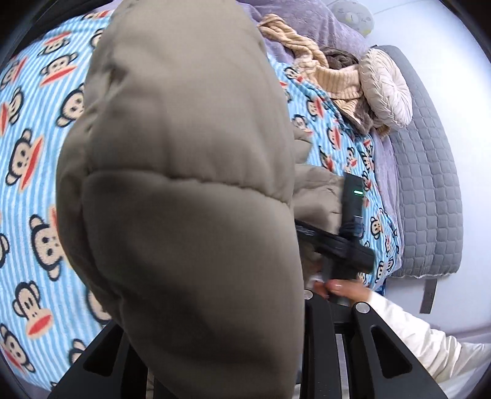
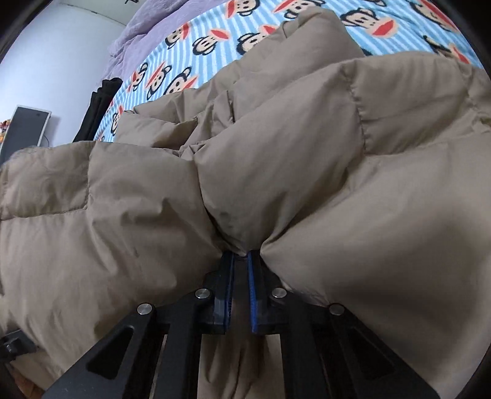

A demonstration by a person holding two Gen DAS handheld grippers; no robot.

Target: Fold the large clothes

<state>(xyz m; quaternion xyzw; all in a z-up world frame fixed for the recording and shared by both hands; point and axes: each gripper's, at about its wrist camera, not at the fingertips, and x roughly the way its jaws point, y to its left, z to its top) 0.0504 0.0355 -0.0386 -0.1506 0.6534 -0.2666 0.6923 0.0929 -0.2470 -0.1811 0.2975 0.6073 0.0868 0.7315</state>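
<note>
Pinching a bunched fold of the puffy tan quilted jacket [image 2: 276, 172], the right gripper [image 2: 241, 261] is lifting it for folding over the monkey-print striped blanket [image 2: 196, 46]; left jaws are hidden by fabric, so I cannot tell.

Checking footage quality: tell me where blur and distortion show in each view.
Left wrist: the tan quilted puffer jacket is soft, too near the lens; the black right gripper is motion-smeared. Right wrist: jacket seams are sharp. Both views: fisheye bends the blue striped monkey-print blanket.

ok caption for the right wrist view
Right gripper pinching a fold of the tan puffer jacket over the monkey-print blanket.
</note>
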